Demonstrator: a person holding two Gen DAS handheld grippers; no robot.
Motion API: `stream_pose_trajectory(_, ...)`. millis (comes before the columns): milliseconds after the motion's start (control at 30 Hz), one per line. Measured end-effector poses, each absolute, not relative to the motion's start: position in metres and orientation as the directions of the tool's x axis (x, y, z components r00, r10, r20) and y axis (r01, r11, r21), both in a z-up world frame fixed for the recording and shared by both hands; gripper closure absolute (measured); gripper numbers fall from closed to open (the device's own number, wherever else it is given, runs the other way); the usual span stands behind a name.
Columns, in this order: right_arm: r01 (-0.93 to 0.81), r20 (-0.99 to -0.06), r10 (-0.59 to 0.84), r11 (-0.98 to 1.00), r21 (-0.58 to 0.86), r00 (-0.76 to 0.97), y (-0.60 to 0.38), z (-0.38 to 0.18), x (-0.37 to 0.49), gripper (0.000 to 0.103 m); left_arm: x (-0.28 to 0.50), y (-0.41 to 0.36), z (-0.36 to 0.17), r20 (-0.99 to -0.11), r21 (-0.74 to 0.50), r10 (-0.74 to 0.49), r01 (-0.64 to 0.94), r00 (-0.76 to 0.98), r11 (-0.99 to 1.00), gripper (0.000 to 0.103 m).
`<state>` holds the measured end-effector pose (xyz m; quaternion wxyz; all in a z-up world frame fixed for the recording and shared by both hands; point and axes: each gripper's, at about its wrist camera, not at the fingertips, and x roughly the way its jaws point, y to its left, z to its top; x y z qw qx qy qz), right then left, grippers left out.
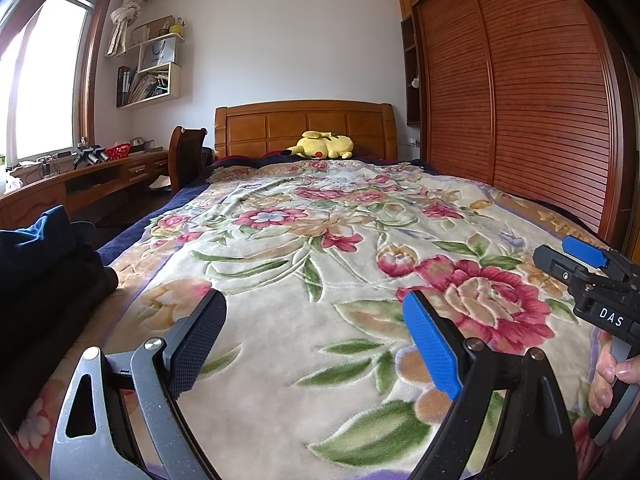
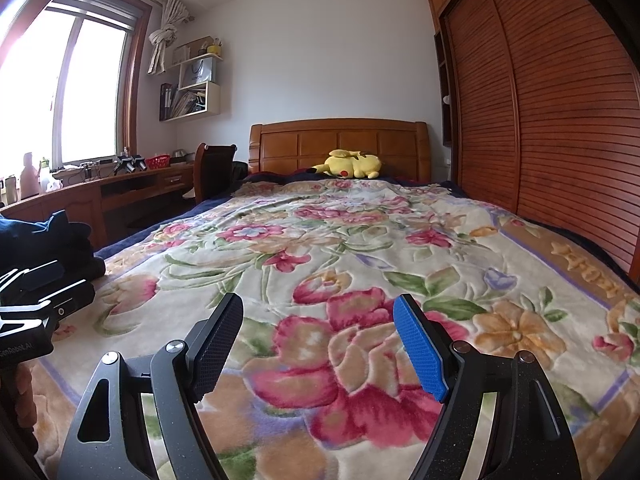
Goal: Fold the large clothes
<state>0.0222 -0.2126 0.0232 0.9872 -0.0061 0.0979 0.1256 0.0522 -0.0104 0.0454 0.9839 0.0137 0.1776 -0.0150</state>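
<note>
The bed (image 1: 320,208) fills both views, spread with a plush floral blanket (image 1: 312,280) of raised pink, peach and green blooms on cream, edged in navy. A louvred wooden wardrobe (image 1: 520,100) runs along the right side; a panelled wooden headboard (image 1: 304,124) stands at the far end, with a yellow plush toy (image 1: 324,146) lying just before it. A wooden desk (image 1: 100,178) runs under the window (image 1: 44,80) on the left, a chair (image 1: 186,156) at its far end.

The pile of dark clothes (image 1: 44,264), navy and black and loosely bundled, lies on the near left edge of the bed, apart from both tools.

The left wrist view alone shows fingers (image 1: 612,372) wrapped around the right tool's handle. The right wrist view alone shows bottles (image 2: 28,172) on the desk by the window.

The left gripper (image 1: 316,344) hovers over the blanket with its jaws wide apart, one pad textured black, the other blue; nothing is between them. The right gripper (image 2: 318,344) is likewise wide apart and holds nothing; it hangs above a large pink flower. The two tools are side by side.
</note>
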Motion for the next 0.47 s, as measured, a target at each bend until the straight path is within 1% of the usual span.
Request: stream_pose_trajectory(467, -0.25, -0.196, 0.248, 0.968, 0.013, 0.949, -0.2125, 0.0233, 0.0226, 0.024, 0.052, -0.01, 0.0451, -0.35, 0.024, -0.022, 0.032, 0.936, 0.999, 0.012)
